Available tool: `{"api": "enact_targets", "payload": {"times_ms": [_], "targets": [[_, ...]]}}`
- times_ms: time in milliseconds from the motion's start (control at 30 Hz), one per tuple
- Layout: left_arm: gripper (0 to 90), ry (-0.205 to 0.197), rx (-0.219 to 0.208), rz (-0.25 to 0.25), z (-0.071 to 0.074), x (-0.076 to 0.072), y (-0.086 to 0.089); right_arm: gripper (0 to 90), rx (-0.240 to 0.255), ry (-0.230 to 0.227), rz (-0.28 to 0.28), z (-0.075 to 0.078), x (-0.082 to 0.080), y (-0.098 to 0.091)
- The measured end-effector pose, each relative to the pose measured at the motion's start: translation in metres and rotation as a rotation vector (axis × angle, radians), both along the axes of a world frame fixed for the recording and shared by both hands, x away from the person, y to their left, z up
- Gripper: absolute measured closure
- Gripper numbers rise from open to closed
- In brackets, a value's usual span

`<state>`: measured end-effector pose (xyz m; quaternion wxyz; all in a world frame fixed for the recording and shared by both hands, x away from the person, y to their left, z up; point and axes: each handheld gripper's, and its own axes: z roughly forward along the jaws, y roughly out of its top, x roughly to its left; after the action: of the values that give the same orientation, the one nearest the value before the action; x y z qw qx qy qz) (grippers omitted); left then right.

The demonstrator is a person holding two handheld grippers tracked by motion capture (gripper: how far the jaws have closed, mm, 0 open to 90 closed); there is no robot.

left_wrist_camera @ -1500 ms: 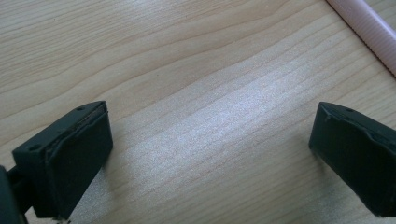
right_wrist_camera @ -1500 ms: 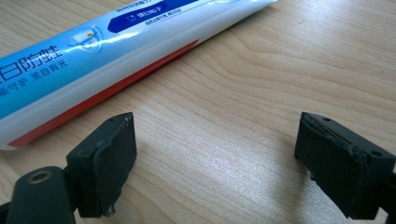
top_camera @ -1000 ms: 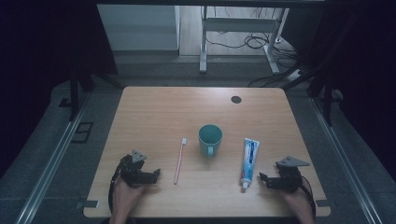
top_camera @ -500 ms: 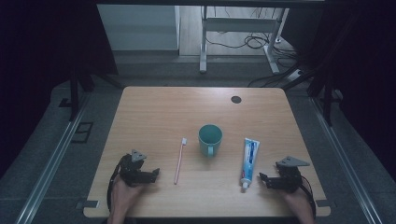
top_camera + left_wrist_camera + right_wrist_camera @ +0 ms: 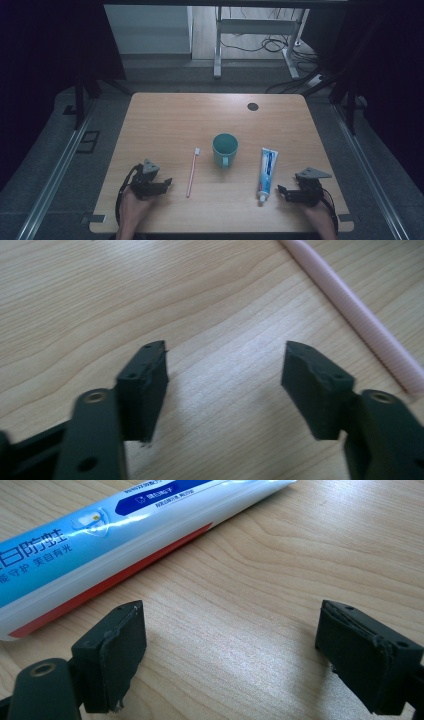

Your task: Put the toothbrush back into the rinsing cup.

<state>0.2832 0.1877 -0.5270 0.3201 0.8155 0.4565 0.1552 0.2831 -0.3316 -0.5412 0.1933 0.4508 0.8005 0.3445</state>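
Landmark: mug (image 5: 225, 148), mid-worktop (image 5: 165, 115). Bare worktop beyond the mug permits free passage. Left of the mug, the toothbrush (image 5: 191, 170) obstructs; right of it, the toothpaste tube (image 5: 266, 171). Narrow lanes separate all three.

Dim high view with dark surroundings; both close views are brighter, with soft blur at the edges.

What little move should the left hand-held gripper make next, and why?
Probably slide toward the pink toothbrush. The left hand-held gripper has just been closing, yet between its jaws lies only bare table; the toothbrush lies just outside one jaw.
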Motion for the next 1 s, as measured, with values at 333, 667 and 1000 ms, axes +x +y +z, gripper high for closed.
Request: {"api": "enact_targets", "payload": {"times_ms": [333, 667, 1000], "targets": [[67.4, 0.030, -0.021, -0.042, 0.005, 0.002, -0.007, 13.0, 0.000, 0.001, 0.000, 0.000, 0.000, 0.000], [88.3, 0.058, -0.010, -0.103, 0.009, 0.004, -0.019, 12.9, 0.000, 0.001, -0.001, 0.000, 0.000, 0.000], [89.6, 0.093, -0.010, -0.168, 0.013, 0.010, -0.032, 12.9, 0.000, 0.000, -0.003, 0.000, 0.000, 0.000]]}}
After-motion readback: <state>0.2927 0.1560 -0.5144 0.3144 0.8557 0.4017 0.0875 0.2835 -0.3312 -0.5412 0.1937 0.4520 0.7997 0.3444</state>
